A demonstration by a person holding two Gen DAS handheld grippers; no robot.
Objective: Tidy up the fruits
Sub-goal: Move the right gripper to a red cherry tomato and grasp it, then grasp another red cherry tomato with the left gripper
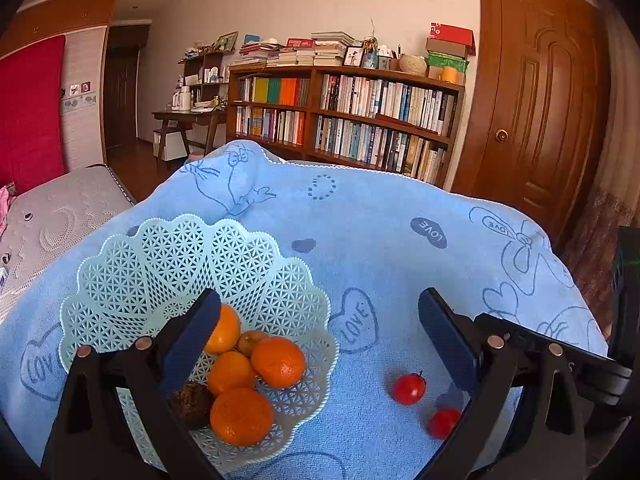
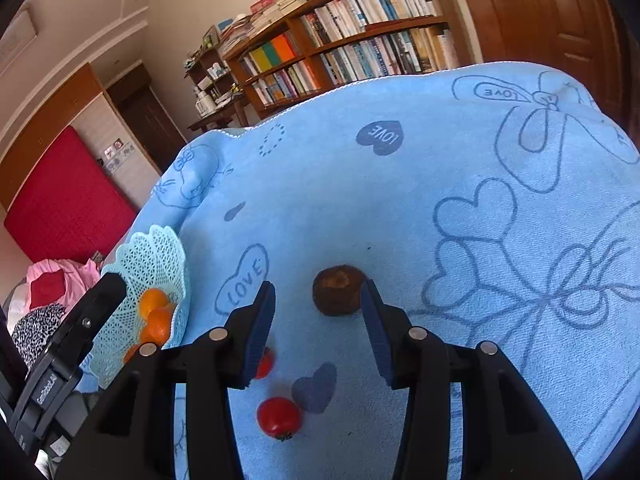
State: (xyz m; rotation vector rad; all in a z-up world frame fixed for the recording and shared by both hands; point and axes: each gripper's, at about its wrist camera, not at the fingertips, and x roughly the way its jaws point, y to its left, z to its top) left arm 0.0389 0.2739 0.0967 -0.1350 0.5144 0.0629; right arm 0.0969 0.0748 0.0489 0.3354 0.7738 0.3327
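Note:
A pale green lattice basket (image 1: 132, 264) stands at the left of the blue towel (image 1: 380, 208). It holds several oranges (image 1: 278, 362) and a dark brown fruit (image 1: 191, 400). My left gripper (image 1: 320, 304) hovers open over the basket's right side, its left finger above the oranges, nothing held. Two red cherry tomatoes (image 1: 408, 389) (image 1: 443, 422) lie on the towel near its right finger. In the right wrist view, another brown fruit (image 2: 339, 290) lies on the towel just ahead of my open right gripper (image 2: 318, 292), close to its right fingertip. The tomatoes (image 2: 279, 417) (image 2: 266, 362) lie below, one partly hidden.
The basket (image 2: 160, 256) and my left gripper's body (image 2: 80, 328) sit to the left in the right wrist view. A bed with a red headboard (image 1: 28, 112) is at the left. A bookshelf (image 1: 344, 116) and a wooden door (image 1: 540, 112) stand behind.

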